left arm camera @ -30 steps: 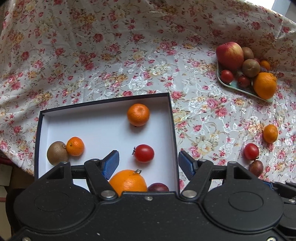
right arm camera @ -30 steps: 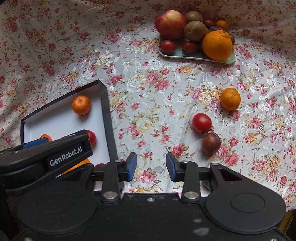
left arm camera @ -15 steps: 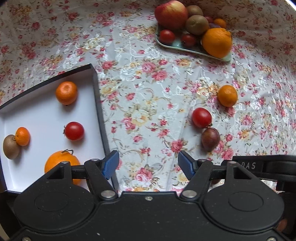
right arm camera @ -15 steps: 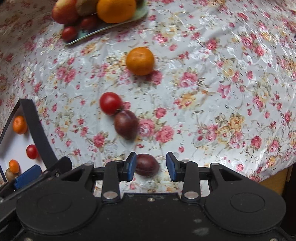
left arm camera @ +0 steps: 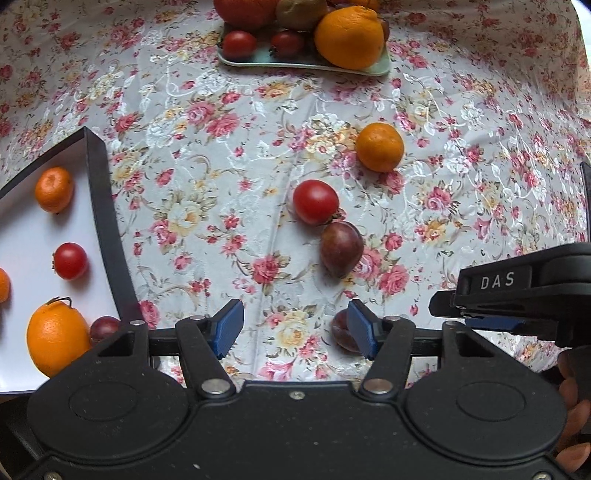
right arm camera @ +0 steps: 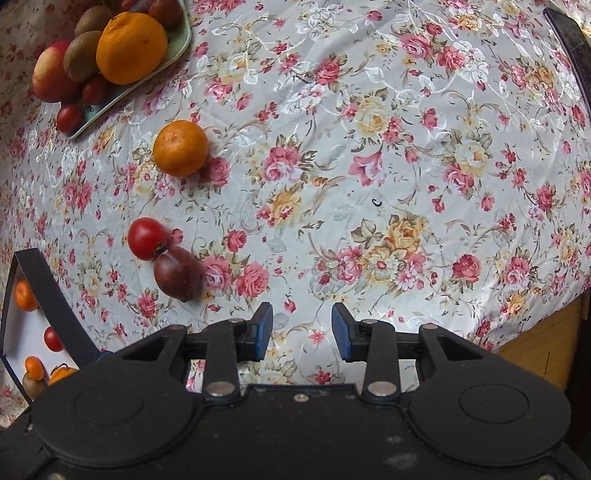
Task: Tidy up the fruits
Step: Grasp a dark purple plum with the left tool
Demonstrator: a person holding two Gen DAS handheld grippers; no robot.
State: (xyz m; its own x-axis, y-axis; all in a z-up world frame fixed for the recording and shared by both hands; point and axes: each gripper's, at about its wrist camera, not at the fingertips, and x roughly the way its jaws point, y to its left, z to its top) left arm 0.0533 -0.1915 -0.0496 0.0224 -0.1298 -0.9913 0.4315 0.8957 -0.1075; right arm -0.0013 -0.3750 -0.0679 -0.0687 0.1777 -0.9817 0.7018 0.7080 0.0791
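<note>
Three loose fruits lie in a line on the floral cloth: a mandarin (left arm camera: 379, 147), a tomato (left arm camera: 316, 201) and a dark purple fruit (left arm camera: 341, 249) touching the tomato. A second purple fruit (left arm camera: 341, 334) sits half hidden behind the right finger of my left gripper (left arm camera: 295, 328), which is open and holds nothing. The black box (left arm camera: 107, 229) with a white floor at the left holds an orange (left arm camera: 57, 341), a tomato (left arm camera: 70, 260), a mandarin (left arm camera: 53, 189) and a purple fruit (left arm camera: 104, 326). My right gripper (right arm camera: 303, 332) is open over bare cloth, right of the purple fruit (right arm camera: 179, 273).
A pale green tray (left arm camera: 303, 62) at the back carries a big orange (left arm camera: 349, 33), tomatoes, kiwis and an apple (right arm camera: 51, 74). The right gripper's housing (left arm camera: 517, 295) reaches in at the right of the left wrist view. The table's wooden edge (right arm camera: 535, 350) is near right.
My left gripper has swung right, from over the box to the loose fruits. My right gripper has also turned right; the purple fruit seen between its fingers is gone from its view.
</note>
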